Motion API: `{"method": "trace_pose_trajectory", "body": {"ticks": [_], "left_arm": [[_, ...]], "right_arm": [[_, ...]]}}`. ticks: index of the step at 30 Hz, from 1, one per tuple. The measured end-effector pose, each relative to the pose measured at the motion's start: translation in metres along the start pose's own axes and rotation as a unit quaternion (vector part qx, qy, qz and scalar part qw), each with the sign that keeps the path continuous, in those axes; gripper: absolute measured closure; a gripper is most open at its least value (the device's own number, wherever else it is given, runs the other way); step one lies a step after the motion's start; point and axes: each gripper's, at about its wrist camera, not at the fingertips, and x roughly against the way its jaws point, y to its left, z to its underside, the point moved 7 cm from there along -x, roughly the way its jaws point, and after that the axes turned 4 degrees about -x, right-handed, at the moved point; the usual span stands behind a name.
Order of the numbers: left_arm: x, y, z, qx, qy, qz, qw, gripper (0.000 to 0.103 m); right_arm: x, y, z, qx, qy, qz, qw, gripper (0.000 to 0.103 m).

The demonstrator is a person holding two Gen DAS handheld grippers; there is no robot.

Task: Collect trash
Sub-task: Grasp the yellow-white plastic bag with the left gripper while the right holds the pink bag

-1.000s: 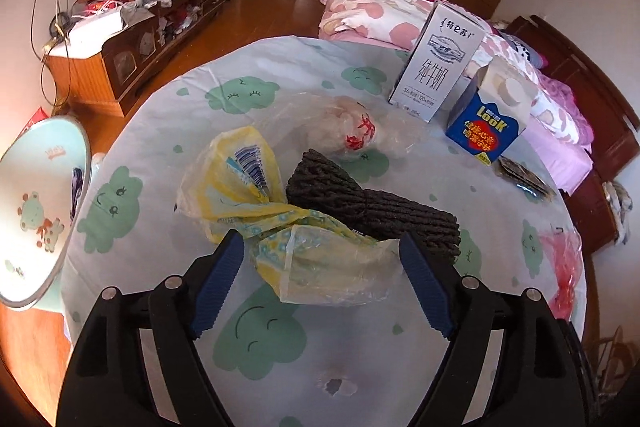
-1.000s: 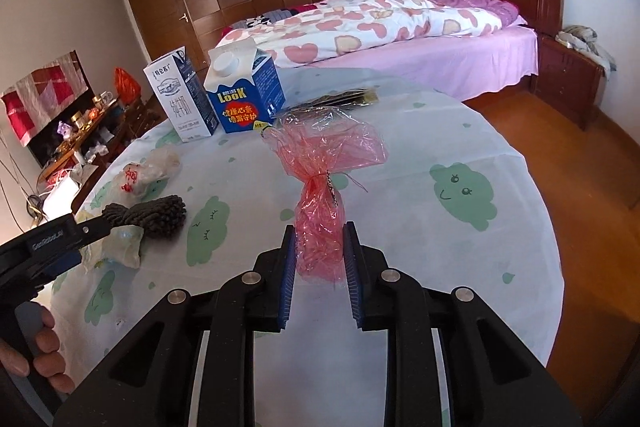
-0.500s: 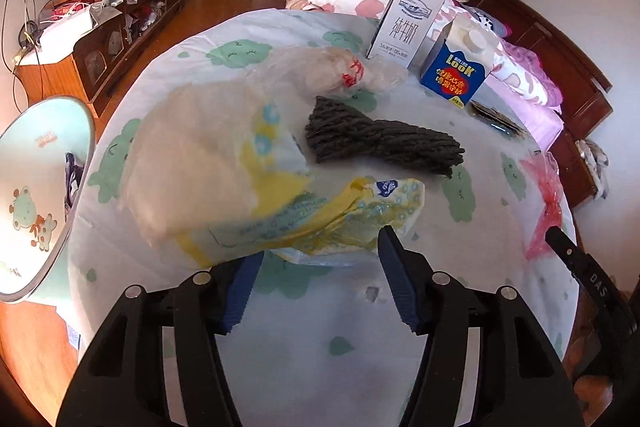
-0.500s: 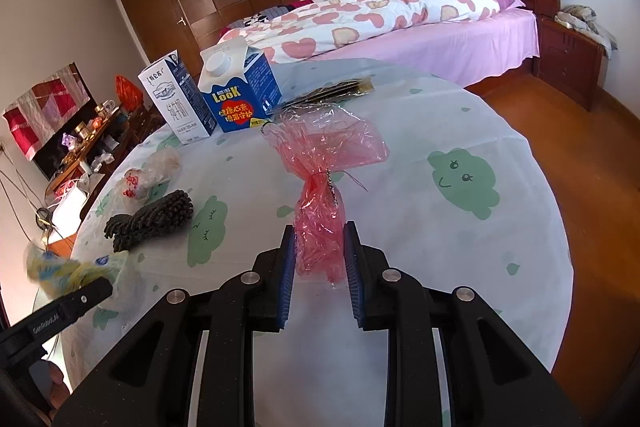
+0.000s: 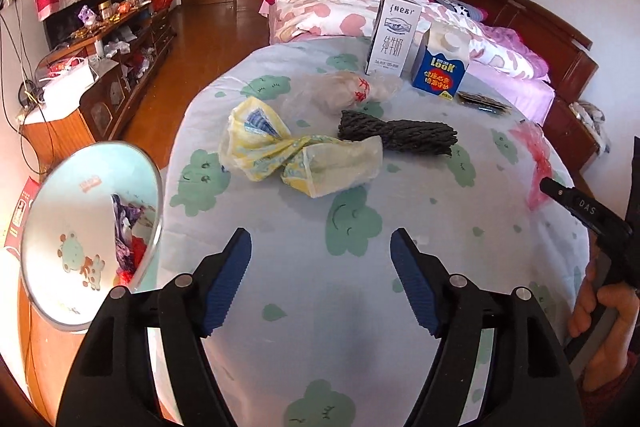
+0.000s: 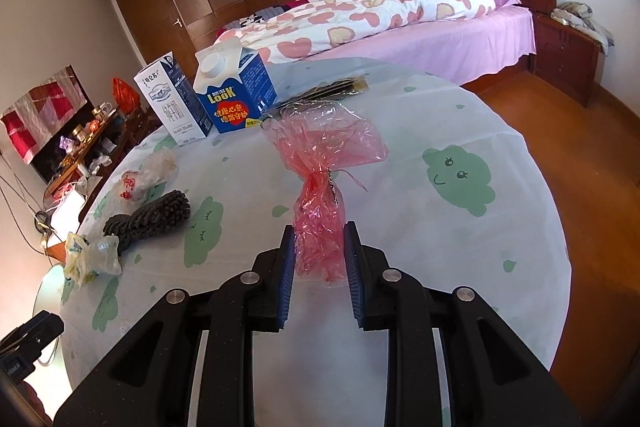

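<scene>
Red plastic bag (image 6: 320,227) on table (image 6: 460,267) clamped in right gripper (image 6: 319,263), yellow wrapper (image 5: 296,157) lying beside dark rope bundle (image 5: 396,135), left gripper (image 5: 320,267) jaws apart, empty, trash bin (image 5: 80,235) at table's edge.

Left wrist view looking across the bench (image 5: 500,267) toward the bed (image 5: 320,3), right wrist view nearer, angled leftward, both sharing the cartons (image 6: 224,95)

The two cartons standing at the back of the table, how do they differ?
The white milk carton is taller and slimmer, with a flat top; the blue LOOK carton is shorter and squatter, with a sloped top carrying a round white cap. The white one has grey print, the blue one a red patch. Both stand upright, side by side.
</scene>
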Motion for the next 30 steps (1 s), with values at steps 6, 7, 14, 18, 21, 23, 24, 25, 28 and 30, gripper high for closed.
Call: {"method": "trace_pose_trajectory", "body": {"ticks": [6,7,14,18,21,23,24,25,28,30], "left_arm": [[-0.012,0.018,-0.04,-0.071,-0.042,-0.022,0.9963,0.023],[-0.018,0.018,-0.048,-0.097,-0.05,-0.031,0.9935,0.023],[-0.053,0.023,-0.07,-0.211,-0.036,-0.027,0.9764,0.023],[-0.051,0.026,-0.069,-0.229,-0.024,0.01,0.973,0.023],[-0.043,0.011,-0.062,-0.287,-0.028,0.019,0.9573,0.023],[-0.043,-0.004,-0.055,-0.341,-0.028,0.018,0.9394,0.023],[-0.047,-0.013,-0.051,-0.367,-0.022,0.019,0.9296,0.023],[-0.05,-0.019,-0.046,-0.391,-0.016,0.022,0.9201,0.023],[-0.066,-0.031,-0.037,-0.447,-0.001,0.011,0.8942,0.023],[-0.079,-0.03,-0.038,-0.446,0.017,0.011,0.8948,0.024]], "right_arm": [[0.0,0.001,0.0,0.004,0.0,0.004,1.0,0.078],[0.0,0.001,0.0,0.005,0.0,0.005,1.0,0.078],[-0.004,0.0,0.001,-0.001,0.007,0.009,1.0,0.078],[-0.009,-0.002,0.003,-0.005,0.023,0.008,1.0,0.078],[-0.01,-0.005,0.004,-0.014,0.032,0.009,0.999,0.078],[-0.011,-0.004,0.005,-0.012,0.032,0.011,0.999,0.078],[-0.011,-0.003,0.005,-0.008,0.032,0.013,0.999,0.078],[-0.011,-0.002,0.006,-0.004,0.033,0.015,0.999,0.078],[-0.012,0.0,0.006,0.002,0.031,0.018,0.999,0.078],[-0.012,-0.001,0.006,0.002,0.03,0.02,0.999,0.078]]}}
